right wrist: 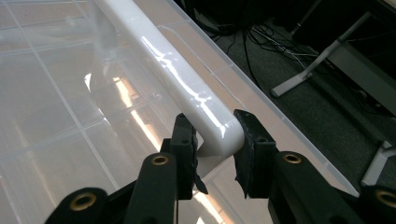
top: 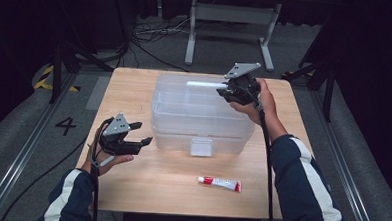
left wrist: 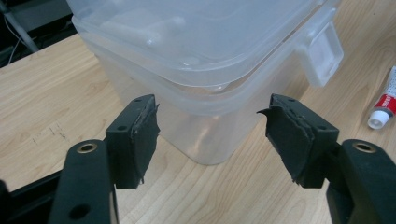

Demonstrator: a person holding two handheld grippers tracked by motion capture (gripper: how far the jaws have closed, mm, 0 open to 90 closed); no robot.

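The table [top: 130, 187] carries a clear storage box [top: 201, 115] at its centre, toward the far edge. The right gripper [top: 225, 92] clamps the box's white handle [right wrist: 187, 88] at its end, presumably to lift or steady it. The left gripper [top: 142, 133] stands open and empty beside the box's near-left corner. A tube [top: 220, 183] lies near the front edge.

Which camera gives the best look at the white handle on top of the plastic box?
The right gripper view: the white handle runs up the middle, close and sharp, with the right gripper clamped on its end. The high view shows the handle small and far off on the box's lid. In the left gripper view, I cannot make it out.
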